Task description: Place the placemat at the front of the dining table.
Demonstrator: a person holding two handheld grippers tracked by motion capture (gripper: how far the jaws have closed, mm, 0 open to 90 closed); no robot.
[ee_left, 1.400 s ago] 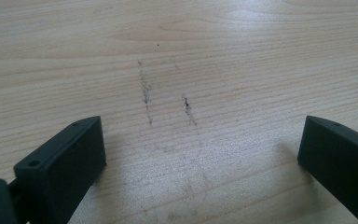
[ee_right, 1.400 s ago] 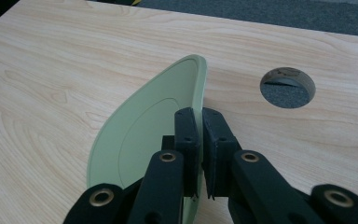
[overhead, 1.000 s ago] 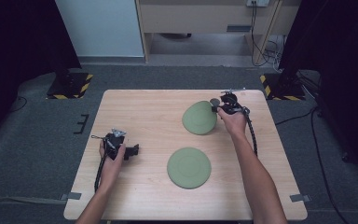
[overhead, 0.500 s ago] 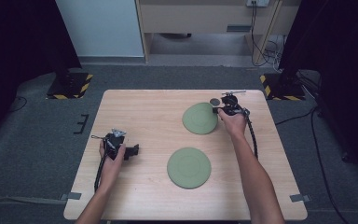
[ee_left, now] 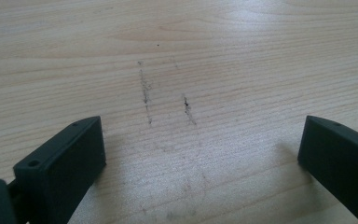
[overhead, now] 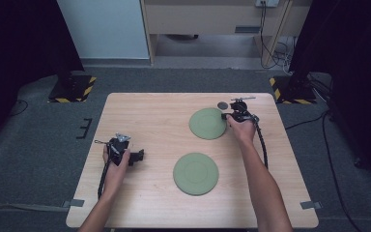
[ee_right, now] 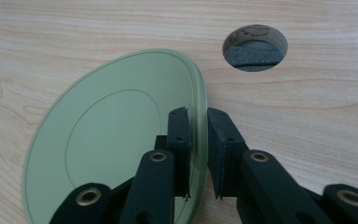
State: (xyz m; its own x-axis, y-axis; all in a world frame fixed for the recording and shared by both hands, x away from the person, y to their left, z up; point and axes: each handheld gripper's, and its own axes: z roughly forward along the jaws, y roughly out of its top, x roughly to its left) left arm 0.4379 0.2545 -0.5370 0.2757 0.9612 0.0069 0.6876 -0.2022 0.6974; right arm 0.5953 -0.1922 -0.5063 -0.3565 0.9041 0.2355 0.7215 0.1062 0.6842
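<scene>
Right now, nearest to us in the high view, a green plate (overhead: 196,173) lies flat on the wooden table (overhead: 140,116), well apart from both tools. Our left gripper (overhead: 139,155) rests on the table off to its left with its jaws spread wide and nothing between them (its own camera sees bare wood grain with a few dark scuffs (ee_left: 145,93) between the black jaws).

Farther back sits the thing in hand: a second green plate (overhead: 207,123), over on the right half of the table. Our right gripper (overhead: 223,116) stands at its right edge, so the right hand is plainly the nearer one; the left is a long way off across the board.

The relation that matters shows in the right gripper view: the rim of that plate (ee_right: 121,140) runs up between the two jaws, one jaw over the plate's face, the other on the outside toward bare wood. The jaws have just been opening a little, and a thin gap seems to show on each side of the rim, so we judge the pinch is let go rather than tight. From the gripper the plate spreads away leftward.

Beyond the rim, a round hole (ee_right: 255,48) goes through the tabletop, close to the plate but not touching it.
</scene>
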